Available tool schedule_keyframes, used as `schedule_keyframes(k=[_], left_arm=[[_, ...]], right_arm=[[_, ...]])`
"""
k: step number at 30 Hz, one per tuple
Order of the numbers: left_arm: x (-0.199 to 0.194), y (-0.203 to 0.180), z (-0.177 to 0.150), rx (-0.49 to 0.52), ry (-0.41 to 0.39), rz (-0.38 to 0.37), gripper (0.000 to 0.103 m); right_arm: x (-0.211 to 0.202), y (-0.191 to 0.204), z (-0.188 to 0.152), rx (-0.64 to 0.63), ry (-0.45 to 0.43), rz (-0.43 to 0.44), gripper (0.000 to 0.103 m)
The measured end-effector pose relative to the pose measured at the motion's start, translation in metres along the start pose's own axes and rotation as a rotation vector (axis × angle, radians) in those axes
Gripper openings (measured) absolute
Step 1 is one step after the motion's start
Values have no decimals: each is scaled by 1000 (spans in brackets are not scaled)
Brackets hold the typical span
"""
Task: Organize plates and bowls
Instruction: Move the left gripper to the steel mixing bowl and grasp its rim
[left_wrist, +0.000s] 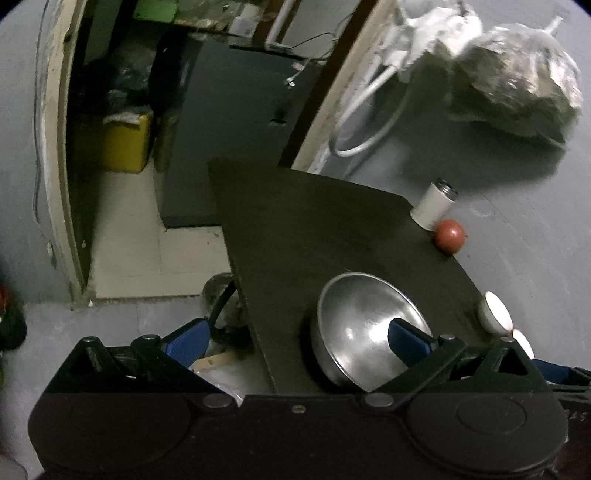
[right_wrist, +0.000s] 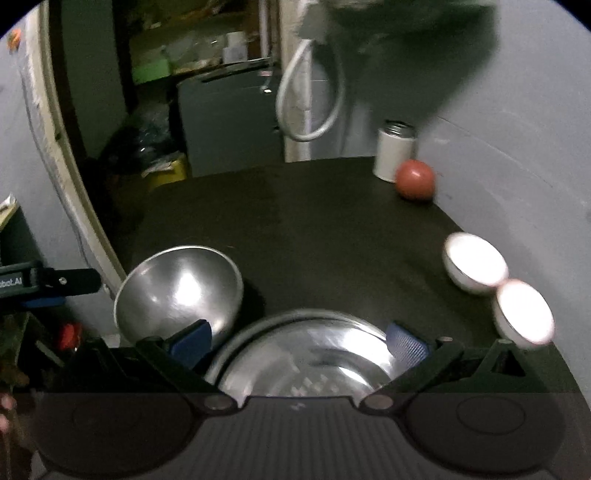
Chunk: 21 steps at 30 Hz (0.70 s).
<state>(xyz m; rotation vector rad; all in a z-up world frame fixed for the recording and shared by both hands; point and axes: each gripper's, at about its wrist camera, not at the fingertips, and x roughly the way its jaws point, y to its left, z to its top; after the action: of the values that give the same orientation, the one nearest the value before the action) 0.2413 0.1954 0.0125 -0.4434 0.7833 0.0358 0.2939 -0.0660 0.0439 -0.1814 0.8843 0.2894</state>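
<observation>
A steel bowl (left_wrist: 364, 332) sits tilted near the left edge of the dark table (left_wrist: 314, 229), and just beside it a wide steel plate (right_wrist: 306, 354) lies flat at the near edge. The left gripper (left_wrist: 297, 338) stands wide, one blue pad over the bowl, the other off the table; the right gripper (right_wrist: 299, 341) is wide over the plate, gripping nothing. Two white bowls (right_wrist: 474, 264) touch by the wall, with a red ball (right_wrist: 415, 180) against a white canister (right_wrist: 393, 151) farther back
</observation>
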Motion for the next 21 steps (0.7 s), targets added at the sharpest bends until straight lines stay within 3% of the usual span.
schedule_keyframes(k=[6, 15, 19, 21], left_arm=[[17, 1, 3, 35, 53, 50, 102], [31, -2, 3, 81, 122, 93, 102], [33, -6, 3, 136, 123, 122, 102], [34, -8, 4, 141, 121, 112, 96]], right_arm=[[28, 35, 12, -102, 7, -21, 103], [44, 44, 14, -120, 9, -6, 94], [47, 44, 15, -109, 35, 7, 84], [50, 45, 15, -112, 52, 10, 75]])
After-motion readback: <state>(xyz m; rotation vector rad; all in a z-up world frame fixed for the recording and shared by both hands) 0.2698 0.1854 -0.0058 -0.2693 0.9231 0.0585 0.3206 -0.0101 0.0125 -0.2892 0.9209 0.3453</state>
